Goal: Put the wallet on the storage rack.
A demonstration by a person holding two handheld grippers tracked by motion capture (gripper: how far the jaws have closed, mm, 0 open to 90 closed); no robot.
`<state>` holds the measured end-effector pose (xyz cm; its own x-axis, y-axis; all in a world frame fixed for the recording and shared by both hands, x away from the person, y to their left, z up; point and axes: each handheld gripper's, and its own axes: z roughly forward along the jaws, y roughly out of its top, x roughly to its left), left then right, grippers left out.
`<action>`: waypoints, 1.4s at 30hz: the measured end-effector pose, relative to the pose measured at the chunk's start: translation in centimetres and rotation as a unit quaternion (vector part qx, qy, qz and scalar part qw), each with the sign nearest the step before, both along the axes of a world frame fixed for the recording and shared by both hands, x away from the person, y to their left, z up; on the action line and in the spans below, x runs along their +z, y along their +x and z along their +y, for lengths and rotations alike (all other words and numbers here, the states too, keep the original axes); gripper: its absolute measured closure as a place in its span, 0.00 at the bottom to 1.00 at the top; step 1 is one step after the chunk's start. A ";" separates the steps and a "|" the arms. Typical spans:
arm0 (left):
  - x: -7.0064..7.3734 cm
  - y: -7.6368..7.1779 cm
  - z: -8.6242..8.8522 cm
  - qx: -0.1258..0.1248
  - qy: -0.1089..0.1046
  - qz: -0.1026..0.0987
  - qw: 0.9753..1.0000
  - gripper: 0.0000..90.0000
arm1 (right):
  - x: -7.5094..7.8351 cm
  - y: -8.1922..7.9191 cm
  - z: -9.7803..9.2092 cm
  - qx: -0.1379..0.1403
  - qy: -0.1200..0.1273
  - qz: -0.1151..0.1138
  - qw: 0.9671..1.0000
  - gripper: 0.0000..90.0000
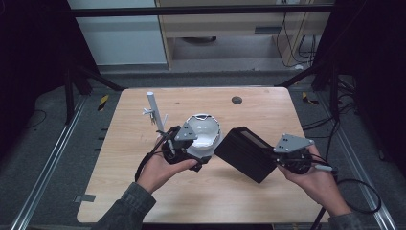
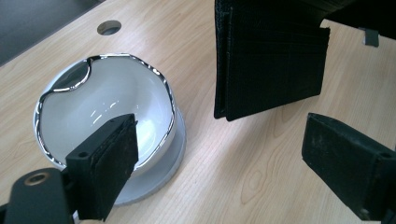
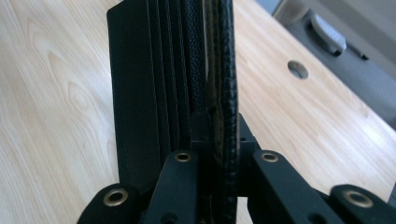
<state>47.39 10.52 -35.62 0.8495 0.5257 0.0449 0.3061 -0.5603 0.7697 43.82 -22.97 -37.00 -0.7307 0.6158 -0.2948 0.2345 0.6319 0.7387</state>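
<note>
One wallet (image 1: 246,153); one bowl (image 1: 203,132) (white)

A round hole (image 1: 236,100) sits near the far edge of the wooden table (image 1: 268,115). A white stick with little arms (image 1: 153,109) stands up near the far left side. Grey floor (image 1: 48,143) lies around the table.

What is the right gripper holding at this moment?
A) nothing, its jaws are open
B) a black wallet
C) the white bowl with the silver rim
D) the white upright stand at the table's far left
B: the right gripper has its jaws shut on one leaf of the black wallet, which the left gripper view shows lifted off the table, beside the white bowl.
</note>
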 end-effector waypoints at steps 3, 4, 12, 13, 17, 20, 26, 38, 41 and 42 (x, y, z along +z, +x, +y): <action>0.0 0.2 -0.2 -0.001 -0.005 0.003 1.000 0.11 | 0.2 0.0 0.1 0.003 0.014 -0.010 1.000 0.94; -0.1 0.2 -0.3 -0.003 -0.007 0.002 1.000 0.11 | 0.3 0.0 0.1 0.005 0.016 -0.013 1.000 0.94; 0.4 0.2 -0.7 -0.012 -0.010 -0.005 1.000 0.11 | 0.8 0.1 0.7 0.015 0.044 -0.033 0.998 0.94; 0.5 0.2 -0.7 -0.012 -0.011 -0.005 1.000 0.11 | 0.9 0.1 0.8 0.017 0.047 -0.034 0.998 0.94; 0.7 0.2 -0.9 -0.016 -0.010 -0.007 1.000 0.11 | 0.9 0.0 1.0 0.022 0.053 -0.036 0.998 0.94; 0.8 0.1 -1.0 -0.017 -0.012 -0.008 1.000 0.11 | 0.9 0.0 1.2 0.024 0.055 -0.036 0.998 0.94; 0.8 0.4 -1.5 -0.020 -0.016 -0.005 1.000 0.11 | 0.8 0.0 1.5 0.029 0.057 -0.038 0.997 0.94; 0.3 1.8 -2.8 -0.030 -0.026 0.016 0.999 0.16 | 0.8 -0.2 1.7 0.040 0.071 -0.045 0.996 0.94; 0.1 2.1 -3.1 -0.033 -0.024 0.018 0.999 0.20 | 0.8 -0.2 1.6 0.042 0.072 -0.046 0.995 0.94; 0.1 2.1 -3.1 -0.035 -0.023 0.019 0.999 0.21 | 0.8 -0.2 1.6 0.042 0.073 -0.045 0.995 0.94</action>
<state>49.48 7.42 -35.57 0.8852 0.4651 -0.0113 0.2971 -0.5464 0.7830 43.61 -21.38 -36.23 -0.7565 0.5939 -0.2738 0.1132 0.5312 0.8396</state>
